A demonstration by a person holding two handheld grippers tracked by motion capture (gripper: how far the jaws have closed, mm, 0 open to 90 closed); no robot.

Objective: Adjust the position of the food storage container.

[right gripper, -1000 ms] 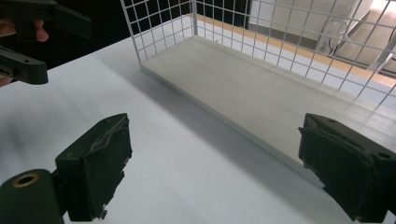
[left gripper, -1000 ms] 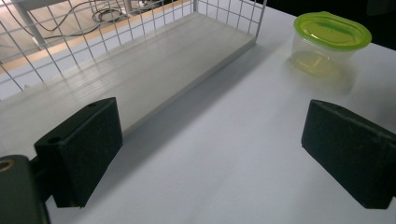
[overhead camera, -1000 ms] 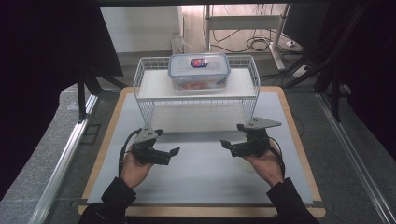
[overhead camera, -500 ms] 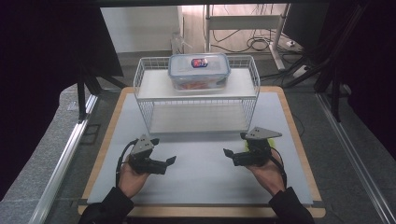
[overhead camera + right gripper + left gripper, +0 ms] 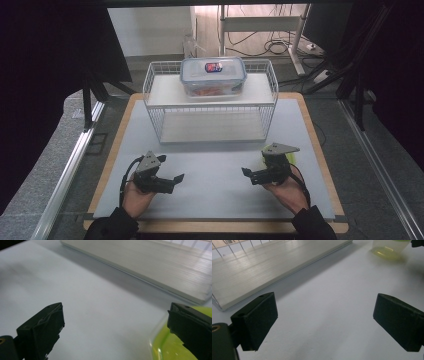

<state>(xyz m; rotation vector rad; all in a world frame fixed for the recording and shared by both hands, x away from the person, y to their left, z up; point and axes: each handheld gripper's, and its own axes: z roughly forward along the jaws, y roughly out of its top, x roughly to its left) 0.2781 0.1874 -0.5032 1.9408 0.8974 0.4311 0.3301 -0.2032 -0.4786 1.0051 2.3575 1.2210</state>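
My left gripper (image 5: 172,181) hovers low over the white table top (image 5: 210,165) at front left, jaws open with nothing between them; in its own view the left gripper (image 5: 324,315) frames bare table. At front right, my right gripper (image 5: 248,176) points toward the left one. Its jaws have just been opening and the right gripper (image 5: 115,322) stands open over bare table. A clear cup with a yellow-green bottom (image 5: 160,345) sits close by its right jaw, ungripped; the same cup (image 5: 292,159) rests beside that hand, and the cup (image 5: 387,247) appears far off.
A white wire rack (image 5: 155,107) with two shelves stands at the table's back middle. A clear lidded box (image 5: 212,75) with orange contents sits on its top shelf. The lower shelf (image 5: 262,272) is bare. A wooden border (image 5: 320,150) frames the table.
Both hands have come toward the table's near edge and sunk closer to the surface. The right gripper's jaws stand a little wider than before.
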